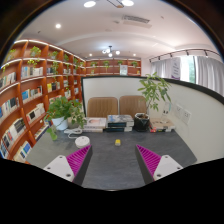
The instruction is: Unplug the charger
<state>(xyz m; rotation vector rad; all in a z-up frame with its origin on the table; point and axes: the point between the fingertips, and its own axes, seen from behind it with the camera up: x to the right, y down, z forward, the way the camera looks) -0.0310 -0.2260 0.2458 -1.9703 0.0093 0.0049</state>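
**Hovering over the table, charger not yet picked out**

Looking forward from the gripper view, the gripper (111, 160) hangs above a grey table (112, 168), its fingers spread wide with nothing between them. Beyond the fingers, at the table's far end, sit a potted plant (66, 110), white boxes (119, 122) and a taller plant (154, 95). Bookshelves (30, 90) line the wall beside the table. No charger is clearly visible; it probably lies among that far clutter. A plug is likely light and rigid, best pinched on its body, not its soft cable.
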